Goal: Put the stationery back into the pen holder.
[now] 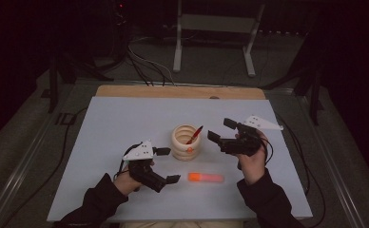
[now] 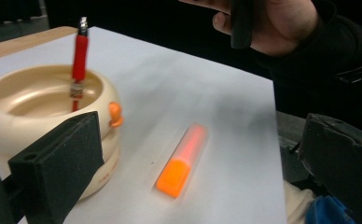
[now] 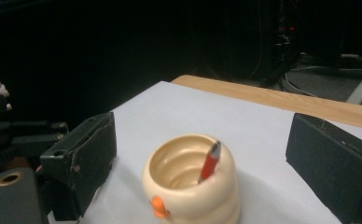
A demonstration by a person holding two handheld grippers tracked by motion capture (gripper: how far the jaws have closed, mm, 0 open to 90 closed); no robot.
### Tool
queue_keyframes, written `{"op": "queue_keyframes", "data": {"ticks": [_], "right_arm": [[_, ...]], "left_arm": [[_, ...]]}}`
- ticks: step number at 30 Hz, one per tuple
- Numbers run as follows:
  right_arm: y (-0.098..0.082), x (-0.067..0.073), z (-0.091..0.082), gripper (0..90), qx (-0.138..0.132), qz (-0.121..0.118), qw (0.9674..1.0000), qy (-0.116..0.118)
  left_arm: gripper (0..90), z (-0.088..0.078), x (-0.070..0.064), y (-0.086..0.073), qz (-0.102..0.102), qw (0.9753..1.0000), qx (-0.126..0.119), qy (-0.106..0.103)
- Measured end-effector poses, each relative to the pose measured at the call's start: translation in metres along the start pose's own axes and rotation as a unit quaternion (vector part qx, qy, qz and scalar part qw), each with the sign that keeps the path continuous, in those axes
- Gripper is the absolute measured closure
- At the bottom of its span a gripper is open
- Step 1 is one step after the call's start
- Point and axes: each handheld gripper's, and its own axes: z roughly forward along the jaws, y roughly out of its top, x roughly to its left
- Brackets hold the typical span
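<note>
Your left hand-held gripper point(image 1: 166, 165) sits low over the bench point(image 1: 111, 123), near your side. Its jaws stand wide apart and hold nothing. In the left gripper view, the orange marker point(image 2: 183, 159) lies flat on the white sheet, in the gap between the two black pads but farther off, and neither pad touches it. In the high view the marker point(image 1: 205, 177) is just to the right of that gripper's lower jaw.

Your right hand-held gripper point(image 1: 223, 130) is up on the right side of the cream cup point(image 1: 185, 142). Its jaws are wide open too, with nothing in them. In the right gripper view the cup point(image 3: 191, 186) sits between the two pads point(image 3: 83, 158) and is not squeezed.

The cup stands in the middle of the bench. It has ring bumps on its wall and a little orange knob point(image 3: 158, 206) on its side. A red pen point(image 1: 194, 135) leans inside it, with its tip poking up over the rim.

The cup is just behind the marker, close to your left gripper's upper jaw. Your right hand point(image 2: 272, 23) hangs above the far end of the marker in the left gripper view.

Past the bench you can see dark floor, some cables point(image 1: 144, 66) and a white metal stand point(image 1: 216, 33).
</note>
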Motion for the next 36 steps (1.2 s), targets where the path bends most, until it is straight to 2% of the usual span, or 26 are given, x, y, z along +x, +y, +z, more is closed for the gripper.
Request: {"op": "queue_keyframes", "data": {"ticks": [9,14,19,23,26,27,30,31,33,34,35,36], "right_arm": [[-0.008,0.001,-0.019,8.4,-0.013,0.002,0.9999,-0.002],[-0.009,-0.001,-0.025,8.4,-0.021,0.008,0.9997,-0.006],[-0.010,-0.004,-0.029,8.4,-0.026,0.018,0.9995,-0.005],[-0.009,-0.007,-0.034,8.4,-0.032,0.020,0.9993,-0.005],[-0.008,-0.007,-0.035,8.4,-0.034,0.022,0.9992,-0.004],[-0.008,-0.007,-0.035,8.4,-0.035,0.023,0.9991,-0.003],[-0.008,-0.007,-0.036,8.4,-0.035,0.024,0.9991,-0.003],[-0.008,-0.007,-0.036,8.4,-0.035,0.026,0.9990,-0.001],[-0.009,-0.007,-0.035,8.4,-0.035,0.024,0.9991,-0.001],[-0.009,-0.007,-0.035,8.4,-0.034,0.024,0.9991,0.000],[-0.009,-0.007,-0.035,8.4,-0.034,0.025,0.9991,0.000],[-0.009,-0.007,-0.035,8.4,-0.033,0.026,0.9991,0.001]], "left_arm": [[0.7,0.017,0.003,-0.001,0.016,0.9996,0.018,-0.015],[1.2,0.027,0.003,-0.005,0.035,0.9985,0.034,-0.026],[1.2,0.037,0.004,-0.008,0.046,0.9973,0.050,-0.028],[1.2,0.047,0.005,-0.013,0.051,0.9960,0.065,-0.035],[1.2,0.052,0.005,-0.014,0.047,0.9952,0.077,-0.038],[1.2,0.057,0.005,-0.016,0.053,0.9932,0.097,-0.035],[1.2,0.059,0.005,-0.016,0.056,0.9924,0.104,-0.034],[1.2,0.066,0.004,-0.019,0.068,0.9892,0.124,-0.037],[1.2,0.072,0.002,-0.022,0.080,0.9862,0.141,-0.032],[1.2,0.072,0.002,-0.022,0.080,0.9862,0.141,-0.032],[1.2,0.077,0.002,-0.024,0.085,0.9838,0.156,-0.027],[2.3,0.079,0.002,-0.025,0.087,0.9826,0.161,-0.030]]}}
